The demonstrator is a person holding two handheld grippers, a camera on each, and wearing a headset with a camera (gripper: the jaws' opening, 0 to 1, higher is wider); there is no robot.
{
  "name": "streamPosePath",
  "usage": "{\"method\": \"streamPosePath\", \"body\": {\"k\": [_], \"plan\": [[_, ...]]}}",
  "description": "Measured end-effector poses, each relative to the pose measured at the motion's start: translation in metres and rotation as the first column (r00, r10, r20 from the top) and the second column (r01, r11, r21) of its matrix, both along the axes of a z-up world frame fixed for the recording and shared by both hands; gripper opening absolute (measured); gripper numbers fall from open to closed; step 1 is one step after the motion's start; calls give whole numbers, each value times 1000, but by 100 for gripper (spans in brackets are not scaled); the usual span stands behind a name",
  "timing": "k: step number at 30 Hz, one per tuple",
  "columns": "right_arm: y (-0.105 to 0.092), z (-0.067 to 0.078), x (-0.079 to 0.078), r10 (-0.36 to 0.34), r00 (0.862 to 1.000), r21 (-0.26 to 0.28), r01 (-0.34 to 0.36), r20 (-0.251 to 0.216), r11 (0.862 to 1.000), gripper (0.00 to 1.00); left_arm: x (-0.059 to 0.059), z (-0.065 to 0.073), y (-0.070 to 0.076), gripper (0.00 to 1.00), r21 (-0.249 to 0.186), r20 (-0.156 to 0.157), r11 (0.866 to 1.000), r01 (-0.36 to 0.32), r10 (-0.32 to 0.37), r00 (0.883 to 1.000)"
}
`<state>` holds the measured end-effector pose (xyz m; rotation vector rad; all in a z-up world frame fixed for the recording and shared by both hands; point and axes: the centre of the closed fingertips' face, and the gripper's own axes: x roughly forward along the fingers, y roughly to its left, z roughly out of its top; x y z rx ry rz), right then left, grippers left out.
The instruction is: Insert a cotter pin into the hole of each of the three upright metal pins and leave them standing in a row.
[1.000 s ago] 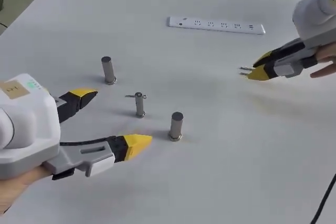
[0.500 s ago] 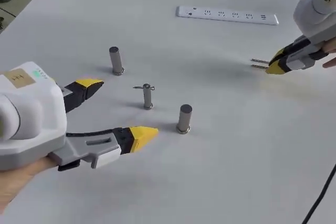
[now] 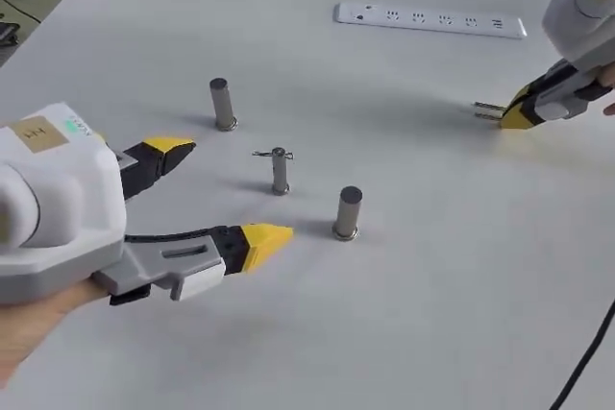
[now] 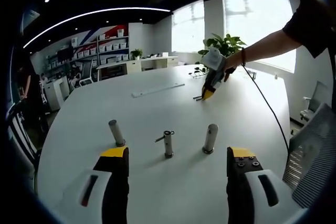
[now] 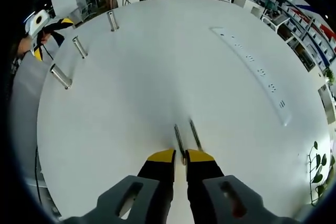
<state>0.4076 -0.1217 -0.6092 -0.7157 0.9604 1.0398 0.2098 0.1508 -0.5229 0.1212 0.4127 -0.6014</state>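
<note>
Three upright metal pins stand in a diagonal row on the white table: the far pin (image 3: 223,103), the middle pin (image 3: 280,170) with a cotter pin (image 3: 271,154) through its head, and the near pin (image 3: 348,211). My left gripper (image 3: 221,191) is open, just left of the row; its own view shows the row (image 4: 168,142) between its jaws. At the far right and low over the table, my right gripper (image 3: 519,118) is shut on a thin cotter pin (image 5: 179,140). A second cotter pin (image 5: 195,134) lies right beside it.
A white power strip (image 3: 430,19) lies at the back of the table. A black cable (image 3: 586,362) crosses the near right corner. Bare tabletop (image 3: 423,189) spreads between the row and the right gripper. Office desks and shelves stand beyond the table.
The head camera has shifted, so everything sits further right and up in the picture. The grippers, the upright pins and the held cotter pin keep roughly the same places on the table.
</note>
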Motion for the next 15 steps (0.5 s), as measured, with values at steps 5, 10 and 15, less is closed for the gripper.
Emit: {"method": "streamPosePath", "body": {"k": [5,10,15], "plan": [[1,0,-1,10,1000,-37,-11,-27,999,1,0,1,-3,75,9,-3,1000,6,-6,1000],[1,-1,3,9,999,-79,-12,-38,997,0,0,3,-4,75,3,0,1000,8,-8,1000],[0,-2,4,80,997,-154,-80,-9,985,0,-2,4,-2,74,2,-4,1000,6,-6,1000]]}}
